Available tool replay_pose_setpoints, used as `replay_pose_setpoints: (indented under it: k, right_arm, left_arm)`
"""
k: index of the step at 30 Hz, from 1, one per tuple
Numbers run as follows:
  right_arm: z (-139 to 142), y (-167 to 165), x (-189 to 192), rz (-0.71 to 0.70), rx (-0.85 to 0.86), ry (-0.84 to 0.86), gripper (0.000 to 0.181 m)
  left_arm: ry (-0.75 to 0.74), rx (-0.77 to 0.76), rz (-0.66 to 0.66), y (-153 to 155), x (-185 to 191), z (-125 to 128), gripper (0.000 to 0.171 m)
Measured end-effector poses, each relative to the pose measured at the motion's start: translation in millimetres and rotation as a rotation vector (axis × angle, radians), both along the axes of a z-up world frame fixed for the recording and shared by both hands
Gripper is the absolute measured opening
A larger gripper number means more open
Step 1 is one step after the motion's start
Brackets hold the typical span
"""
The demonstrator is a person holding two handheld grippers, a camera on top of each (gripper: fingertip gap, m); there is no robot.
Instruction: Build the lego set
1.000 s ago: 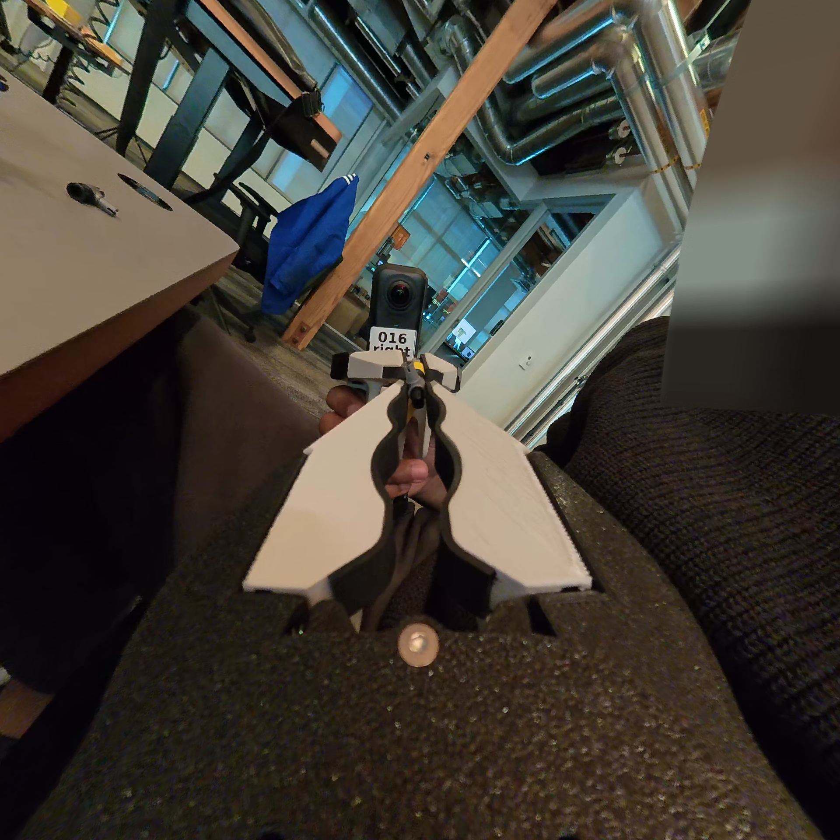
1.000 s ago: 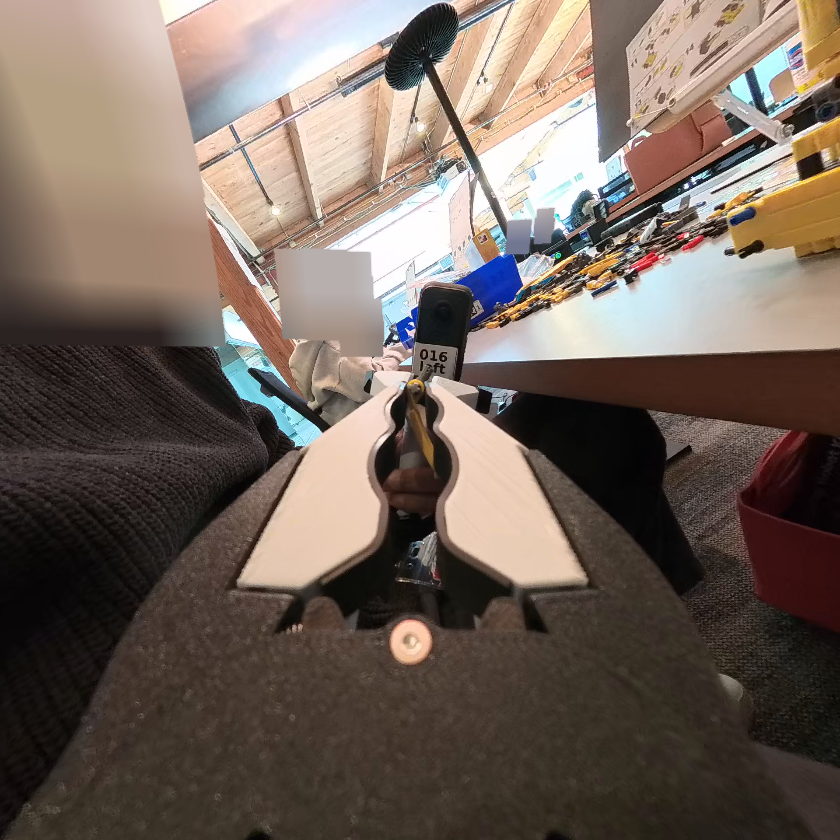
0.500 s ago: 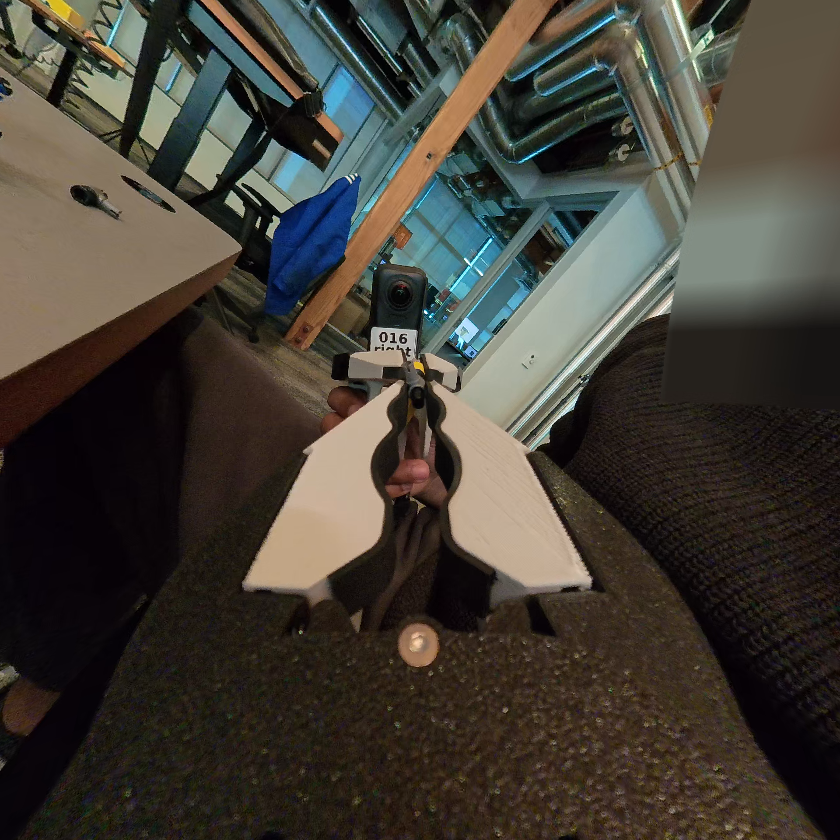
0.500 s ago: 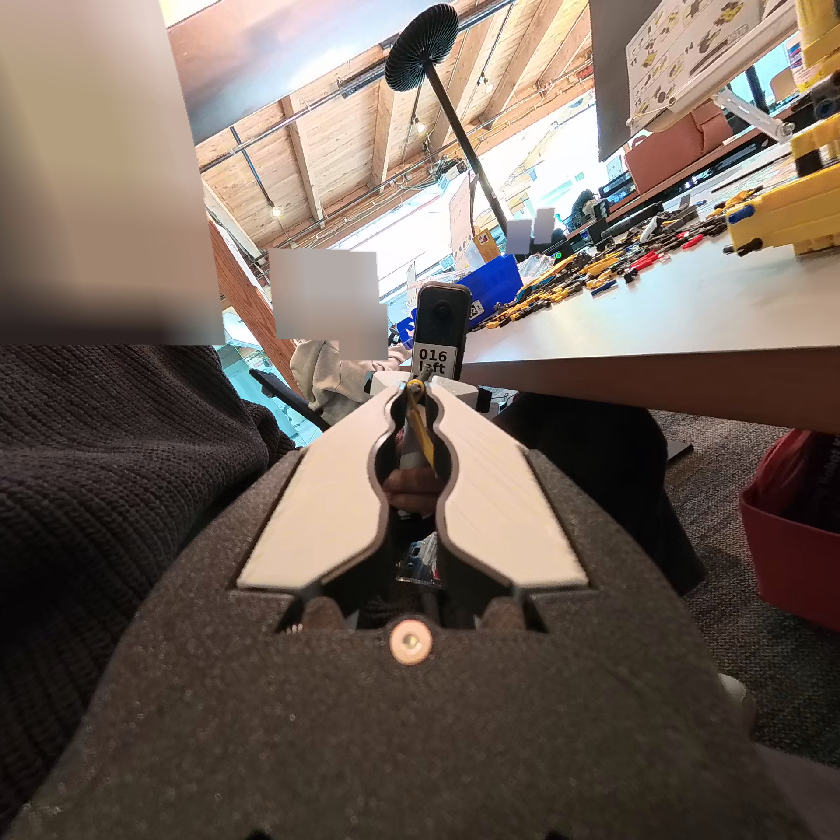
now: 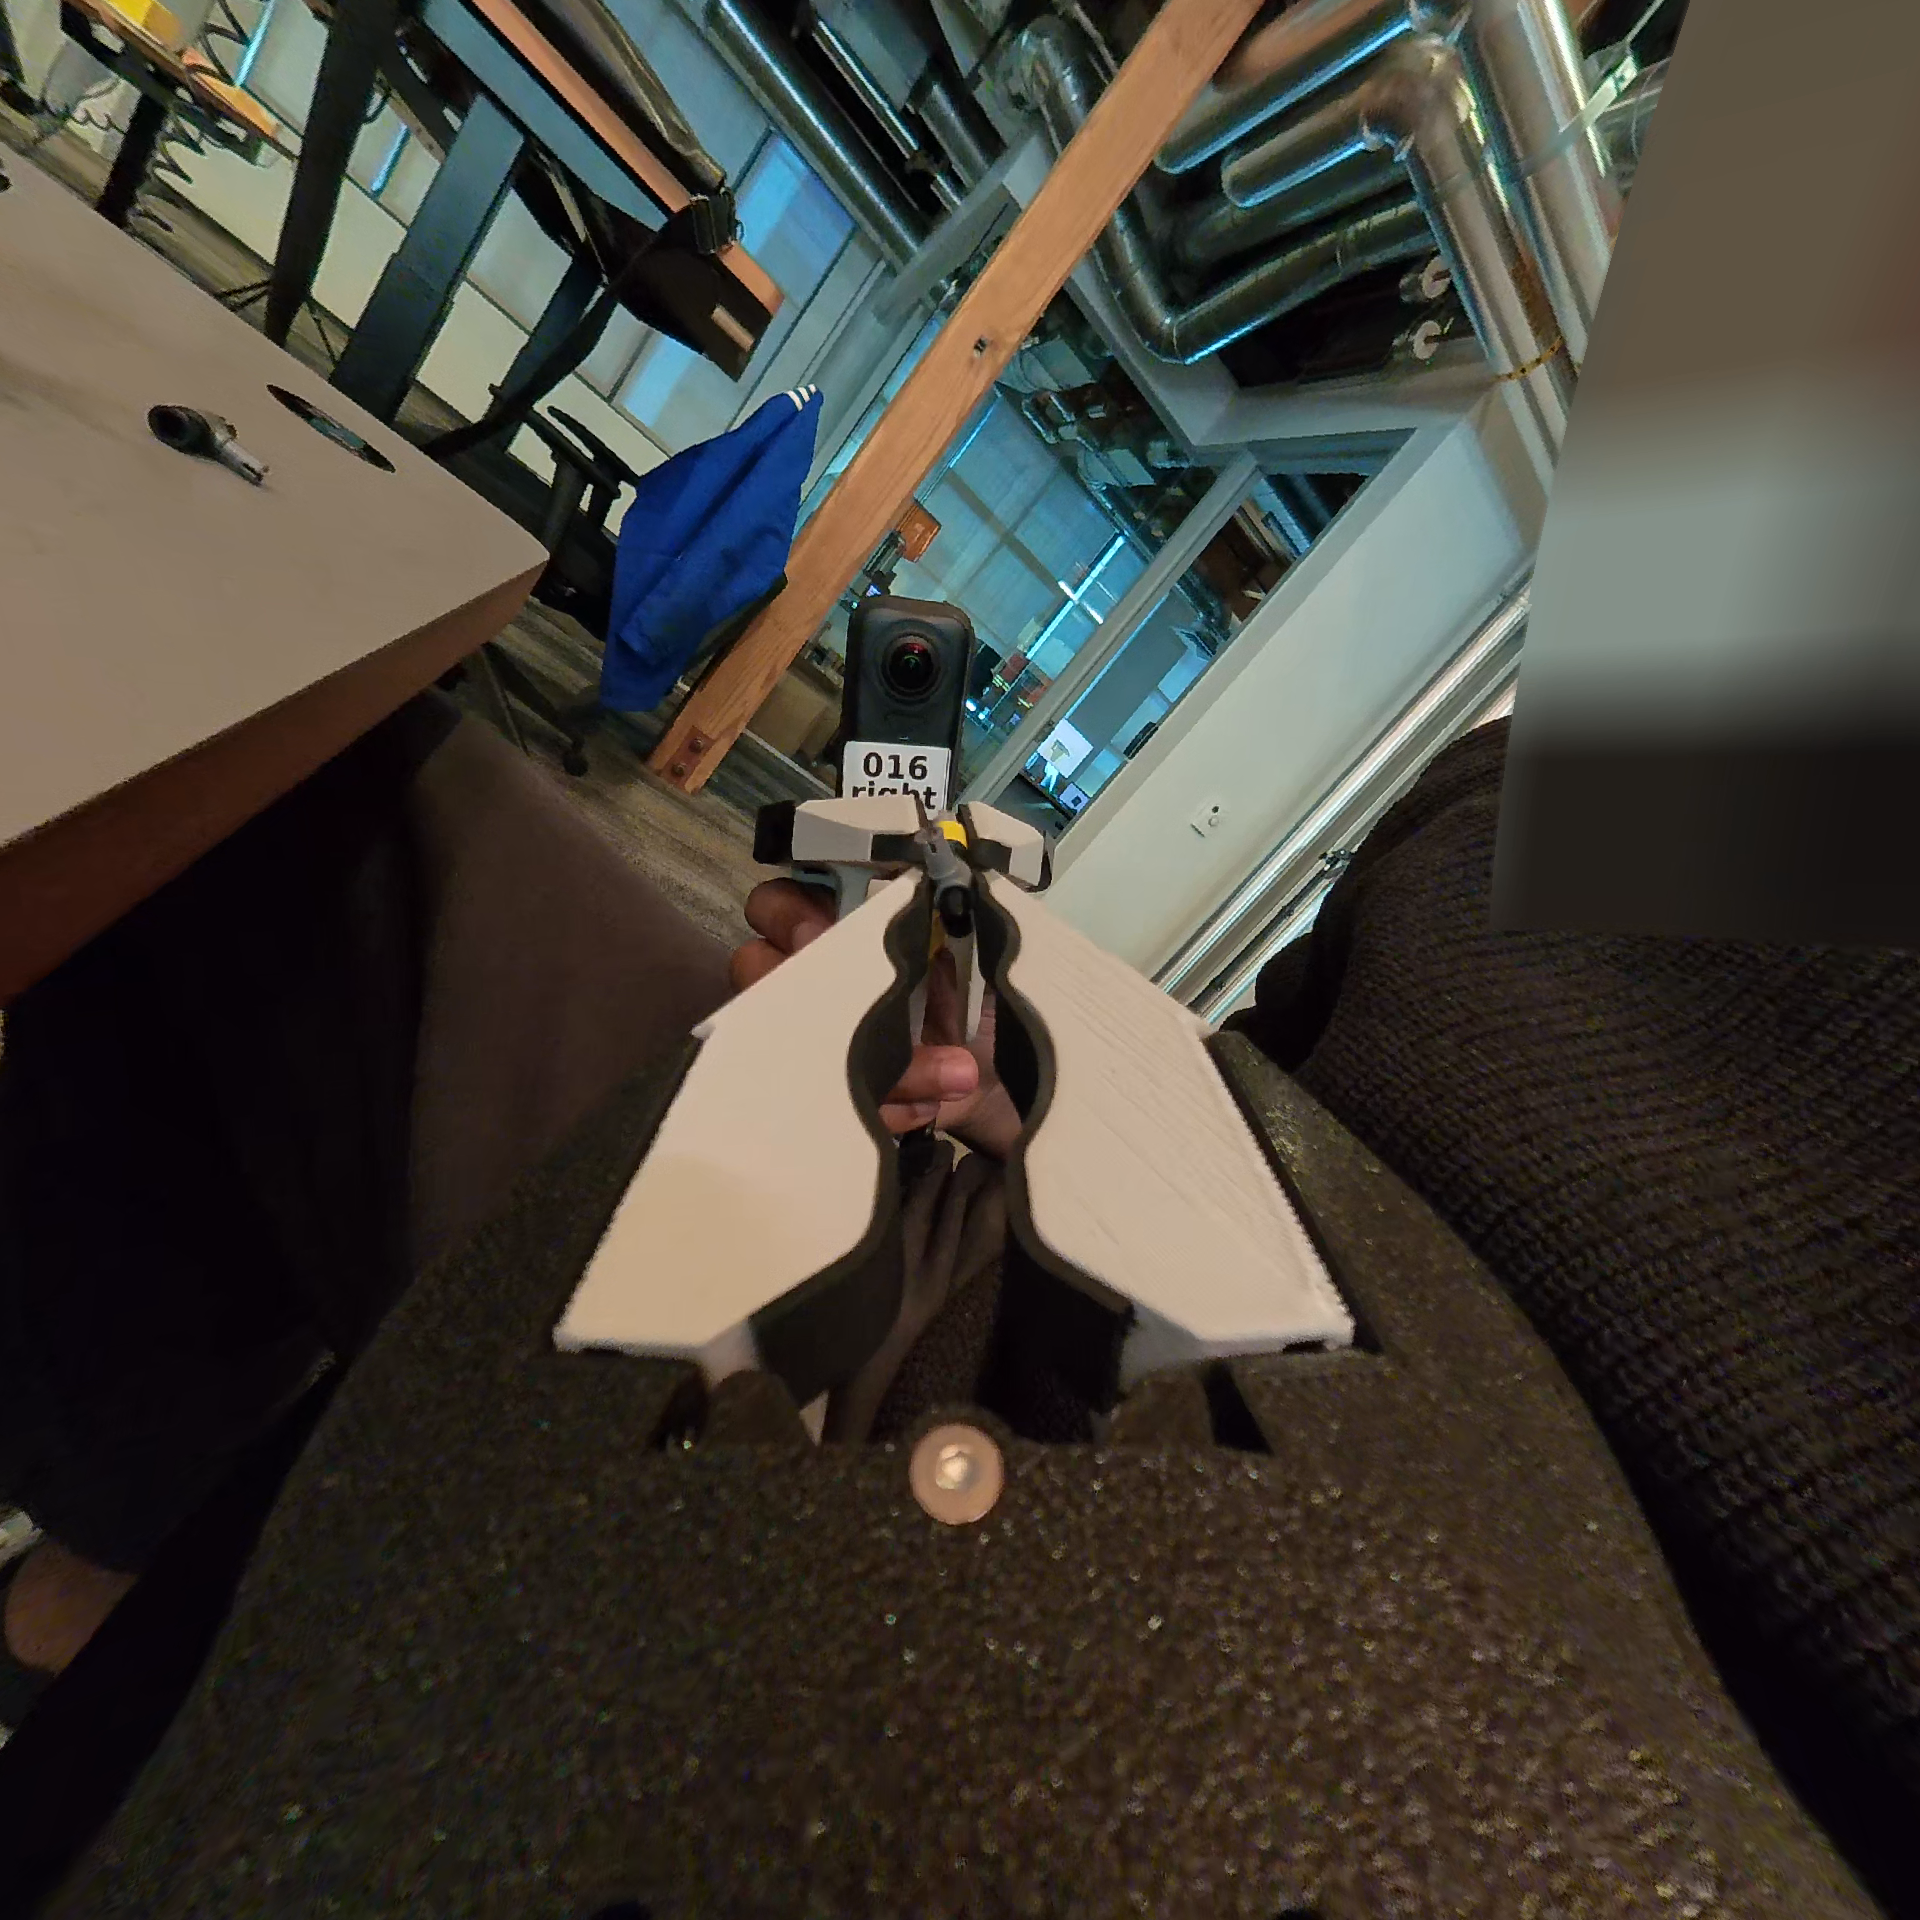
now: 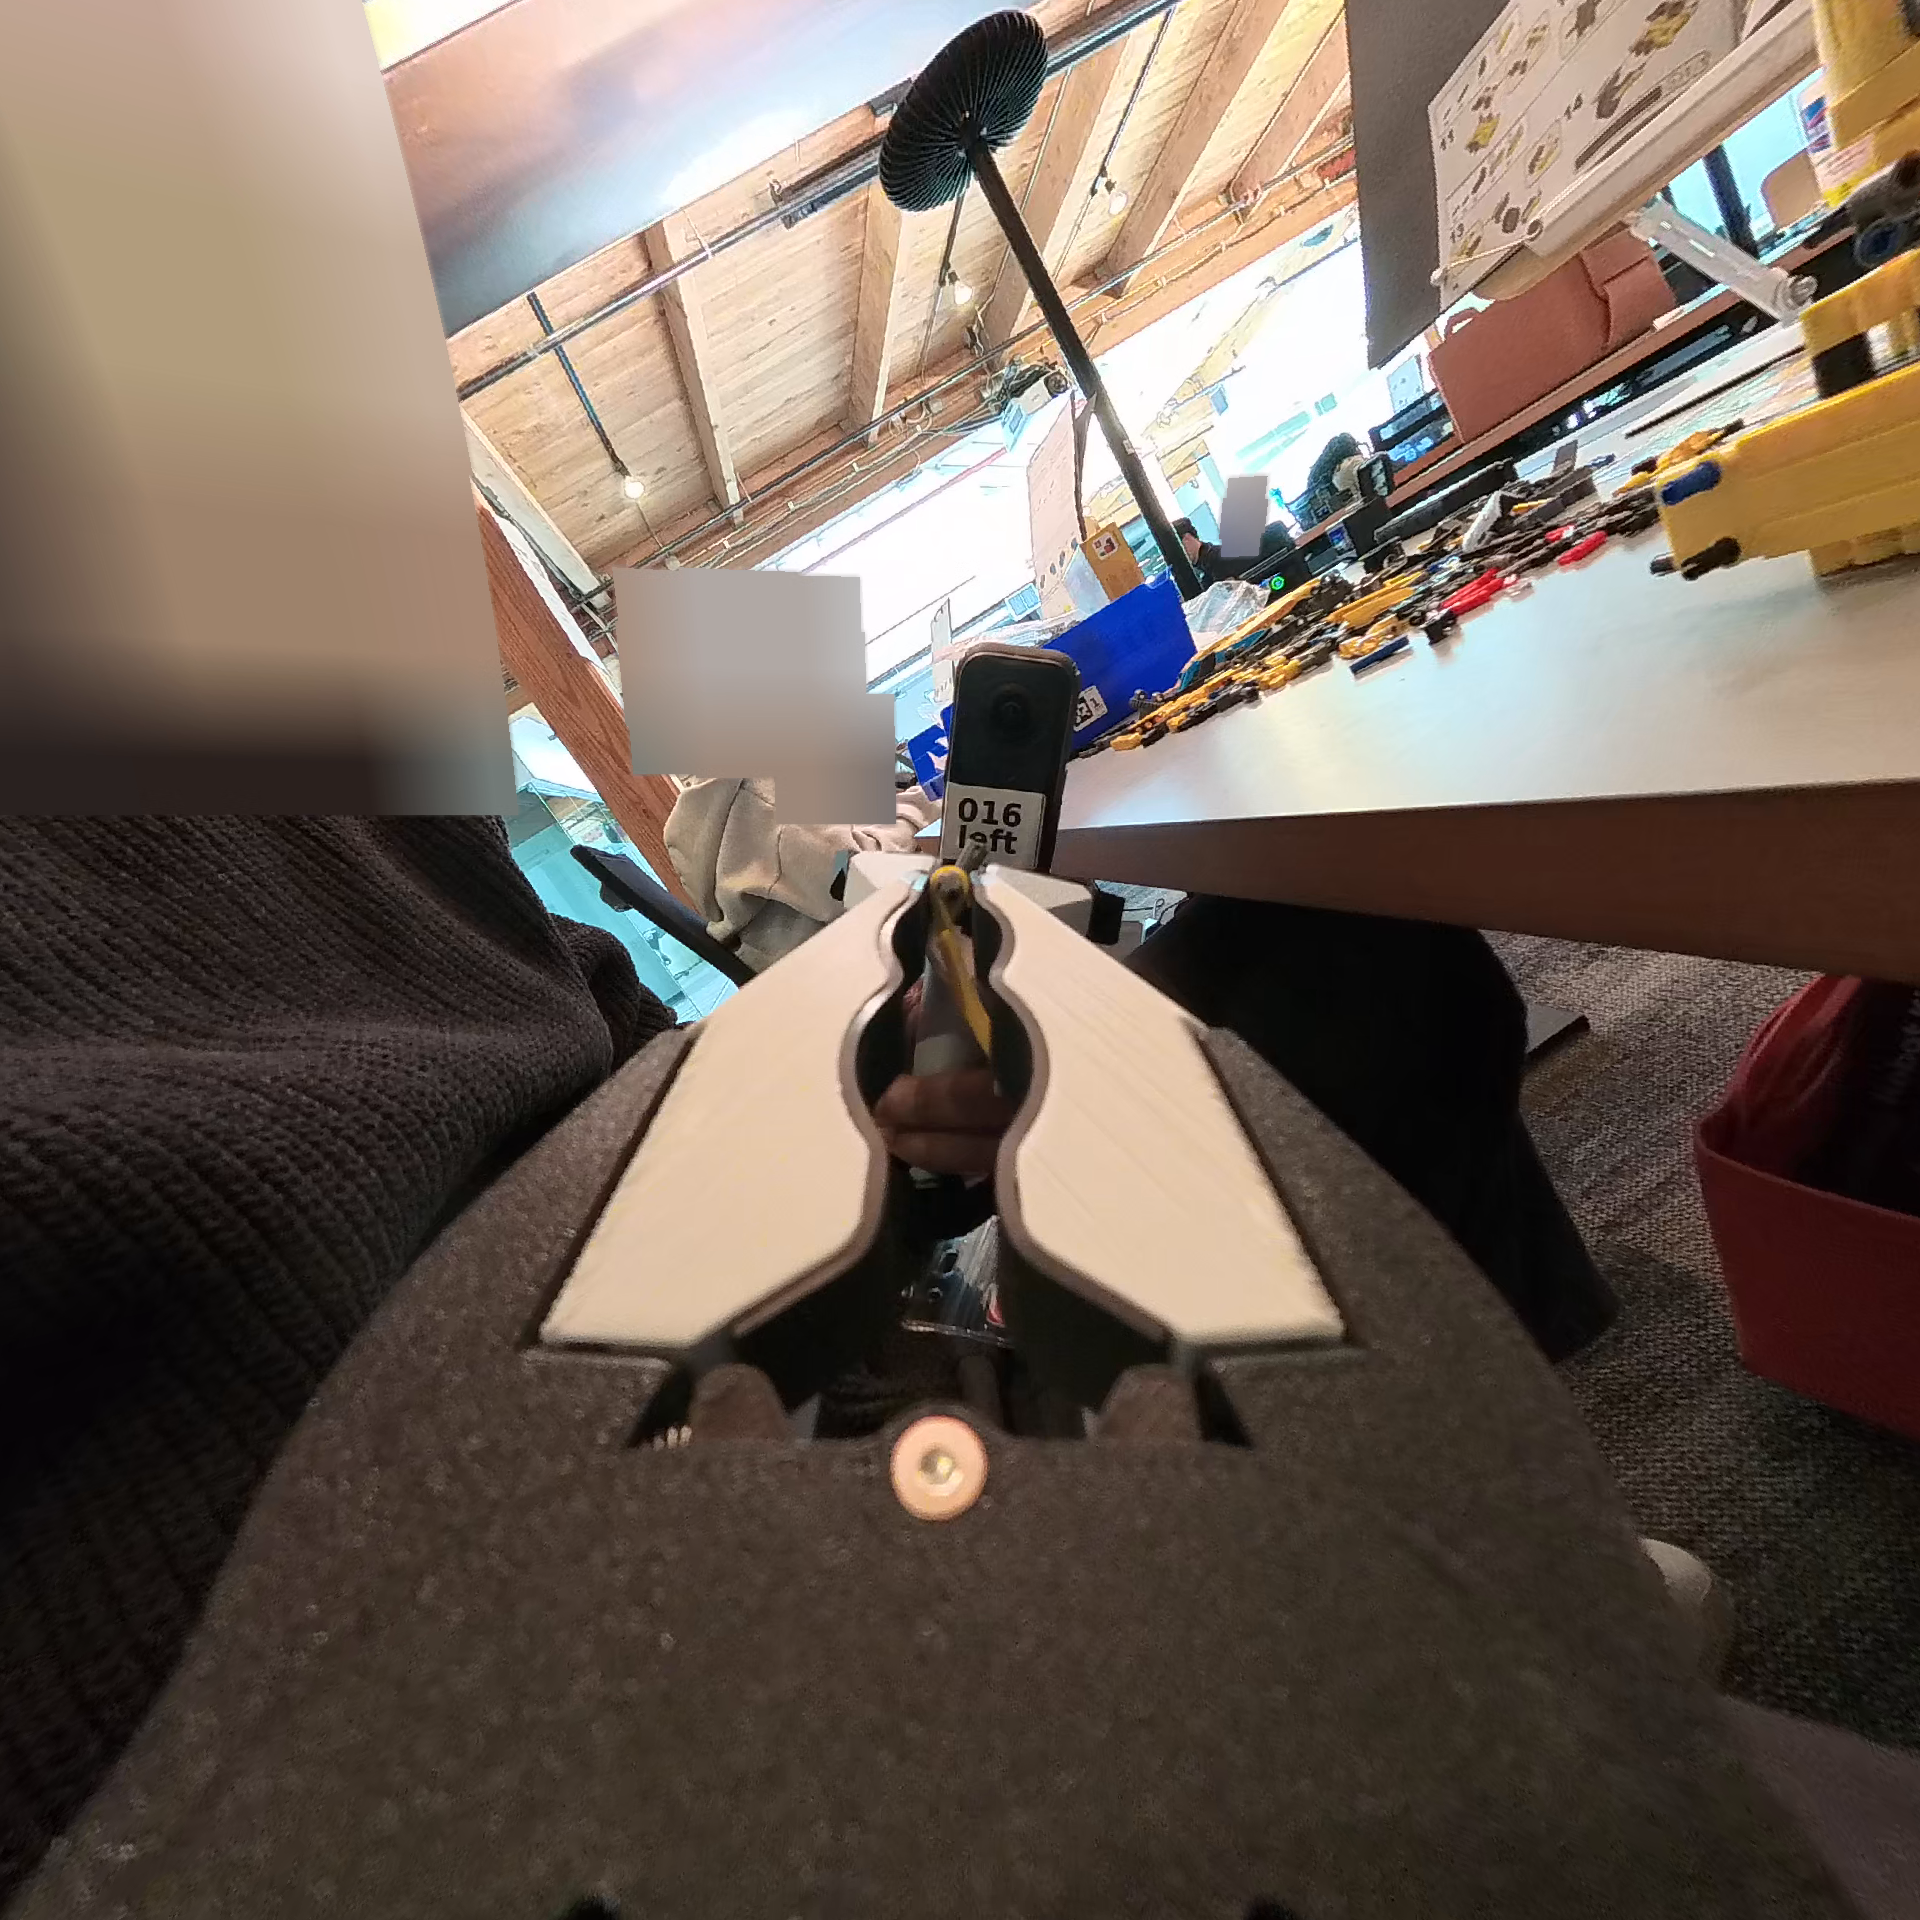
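My two grippers face each other tip to tip, below table height over a person's lap. In the left wrist view my left gripper (image 5: 943, 891) is shut on a small yellow, grey and black toy part (image 5: 952, 906). The right gripper's white fingers (image 5: 842, 836) and its black camera (image 5: 909, 675) sit just beyond. In the right wrist view my right gripper (image 6: 951, 885) is shut on the same part's thin yellow piece (image 6: 964, 971). The left gripper's camera (image 6: 1010, 727) stands right behind. A hand shows through each finger gap.
A pale table (image 5: 208, 603) with a small black tool (image 5: 203, 436) is at left. A blue jacket (image 5: 717, 540) hangs on a chair. In the right wrist view the table (image 6: 1507, 748) bears a yellow toy model (image 6: 1818, 499) and several loose parts (image 6: 1351, 623). A red bin (image 6: 1829, 1195) stands on the floor.
Both grippers stay shut and tip to tip on the small part. The views have only drifted slightly.
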State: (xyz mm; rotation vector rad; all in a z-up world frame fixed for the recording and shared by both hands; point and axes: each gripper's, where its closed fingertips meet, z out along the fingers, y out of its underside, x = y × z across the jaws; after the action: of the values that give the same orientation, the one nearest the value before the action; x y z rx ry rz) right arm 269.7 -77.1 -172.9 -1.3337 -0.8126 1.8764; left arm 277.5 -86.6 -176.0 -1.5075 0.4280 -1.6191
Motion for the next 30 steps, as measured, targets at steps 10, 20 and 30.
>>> replay_pose_setpoints:
  k: [10, 20, 30]
  right_arm:
    - [-0.7, 0.4, -0.4, 0.001, -0.005, 0.000, 0.007]
    - [-0.9, 1.4, 0.2, -0.003, -0.021, 0.005, 0.011]
    - [0.3, 11.8, 6.1, -0.060, -0.034, 0.015, 0.014]
  left_arm:
    - [0.055, 0.029, 0.001, -2.5, 5.8, -5.0, 0.006]
    - [0.020, 0.025, -0.005, -1.8, 2.9, -0.6, 0.005]
    - [-0.035, 0.012, 0.046, 8.7, -13.4, 7.0, 0.006]
